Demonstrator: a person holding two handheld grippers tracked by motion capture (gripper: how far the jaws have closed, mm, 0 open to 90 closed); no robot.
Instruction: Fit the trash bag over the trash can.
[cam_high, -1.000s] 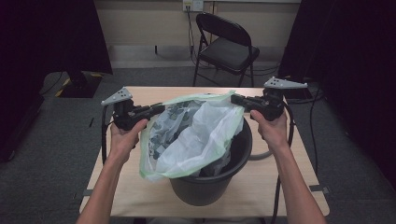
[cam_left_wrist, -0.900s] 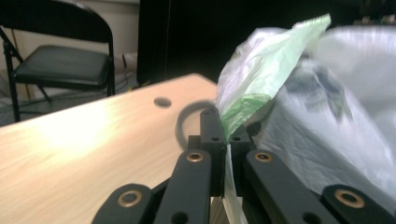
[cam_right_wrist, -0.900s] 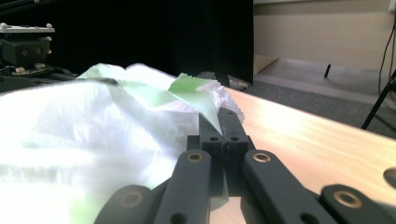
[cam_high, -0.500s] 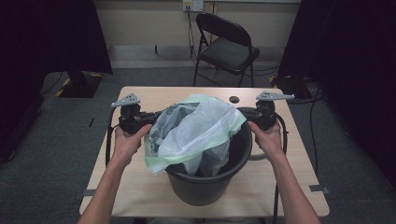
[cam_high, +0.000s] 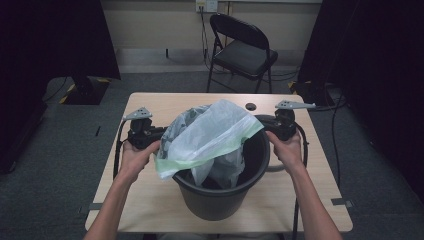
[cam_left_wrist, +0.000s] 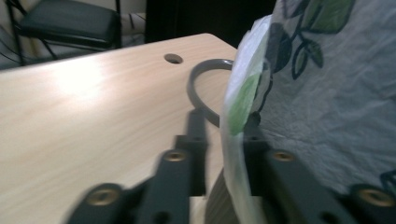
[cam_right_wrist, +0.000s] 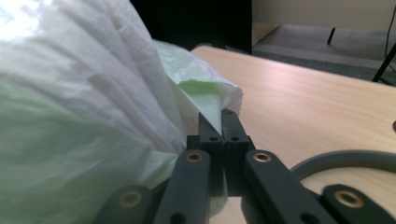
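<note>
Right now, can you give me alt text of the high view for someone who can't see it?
A person holds a translucent bin liner with a green hem over a dark bucket on a wooden table, the left tool and right tool at opposite sides of the bag's mouth. Both tools' jaws have just been opening, the hem between them. A folding chair stands beyond.

Light wooden table (cam_high: 165, 102), round hole (cam_high: 250, 106) near far edge; dark bucket (cam_high: 220, 197) stands on it.
</note>
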